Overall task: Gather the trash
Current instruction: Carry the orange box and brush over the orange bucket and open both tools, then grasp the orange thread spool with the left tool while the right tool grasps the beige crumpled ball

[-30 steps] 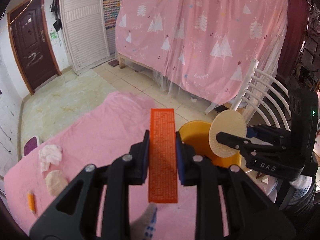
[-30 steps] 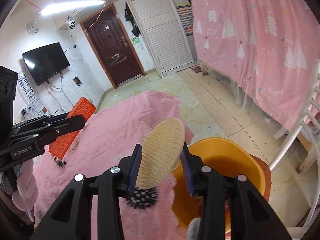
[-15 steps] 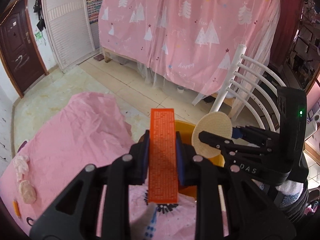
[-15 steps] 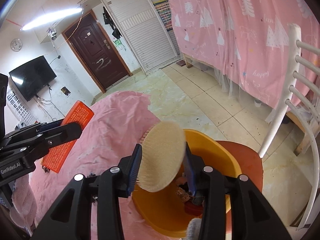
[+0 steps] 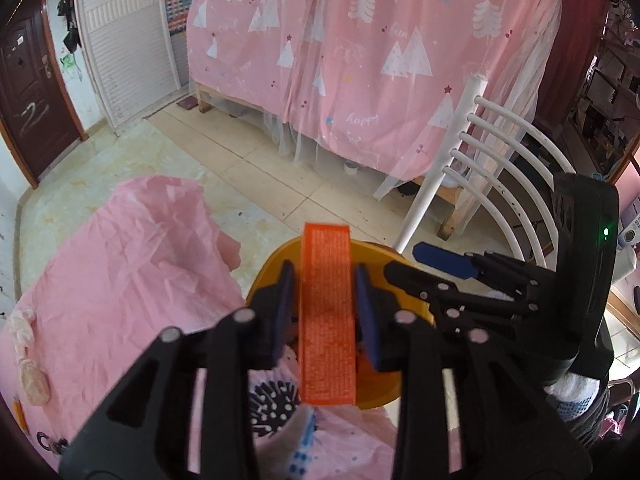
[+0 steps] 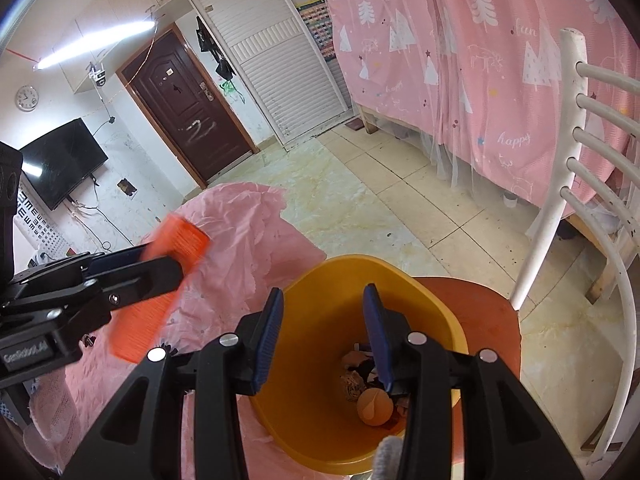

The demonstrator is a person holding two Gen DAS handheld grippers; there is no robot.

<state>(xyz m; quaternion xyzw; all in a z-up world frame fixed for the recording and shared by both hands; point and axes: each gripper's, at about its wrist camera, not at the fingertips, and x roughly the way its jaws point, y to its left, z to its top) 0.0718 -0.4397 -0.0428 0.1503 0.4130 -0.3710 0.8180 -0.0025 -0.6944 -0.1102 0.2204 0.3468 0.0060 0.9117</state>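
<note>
You are at the drop-off step of collecting trash; your left gripper hangs over the yellow bin, and its jaws have just been opening, so they now stand a little apart from the orange strip that is between them; gaps show on both sides of it in the left wrist view, and in the right wrist view the strip looks blurred, so I judge it is slipping free rather than held; your right gripper is also over the bin, its jaws moderately apart with nothing between them.

The bin stands on a red chair seat just beside the counter under its pink cloth; inside it, at the bottom, lie a round tan piece and some dark and pale scraps too small to name.

The next move, as I judge it, calls for you to let the strip fall clear into the bin, then turn both grippers to the counter; there a black studded piece lies near the edge below your left gripper, and pale lumps sit at the far left, well apart from the bin.
</note>
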